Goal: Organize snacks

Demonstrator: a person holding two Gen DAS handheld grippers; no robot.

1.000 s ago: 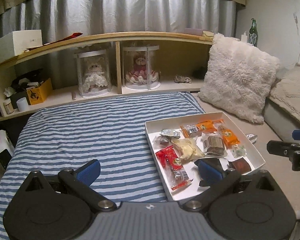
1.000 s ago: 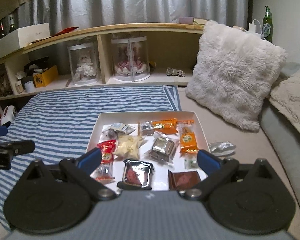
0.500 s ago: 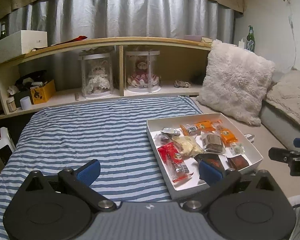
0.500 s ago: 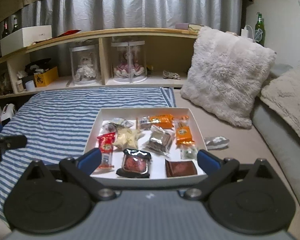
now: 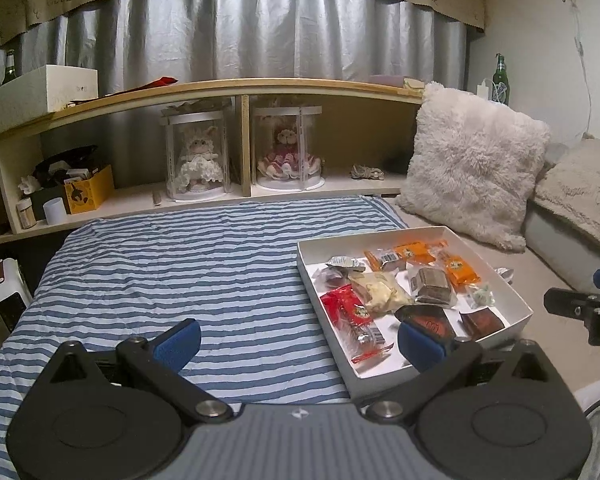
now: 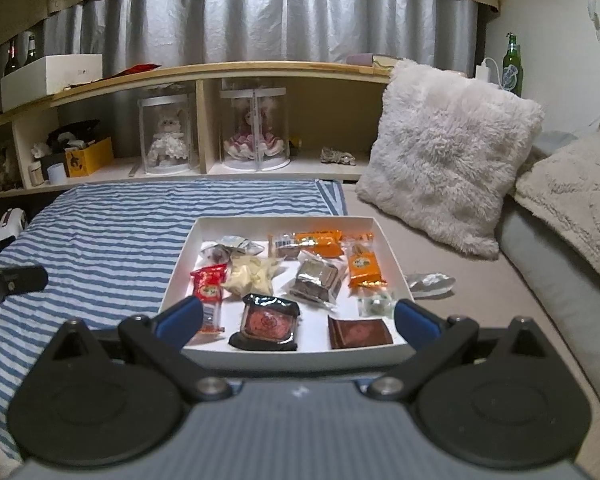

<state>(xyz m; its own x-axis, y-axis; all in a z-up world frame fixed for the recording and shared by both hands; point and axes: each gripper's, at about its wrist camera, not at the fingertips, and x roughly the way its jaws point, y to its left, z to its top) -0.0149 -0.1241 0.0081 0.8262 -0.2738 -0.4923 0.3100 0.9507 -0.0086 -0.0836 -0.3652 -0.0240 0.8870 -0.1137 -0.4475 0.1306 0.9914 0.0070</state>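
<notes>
Left claw: wide open, holds nothing.
Right claw: wide open, empty.
Snack box: just ahead, maybe ten snacks.

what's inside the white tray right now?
The white tray holds wrapped snacks: orange packets, a red packet, a pale yellow bag, a silver-wrapped block, dark red packets. Anything beneath them is hidden.

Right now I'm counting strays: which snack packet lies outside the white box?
The crumpled silver packet, on the beige cover right of the white box; all others lie inside.
</notes>
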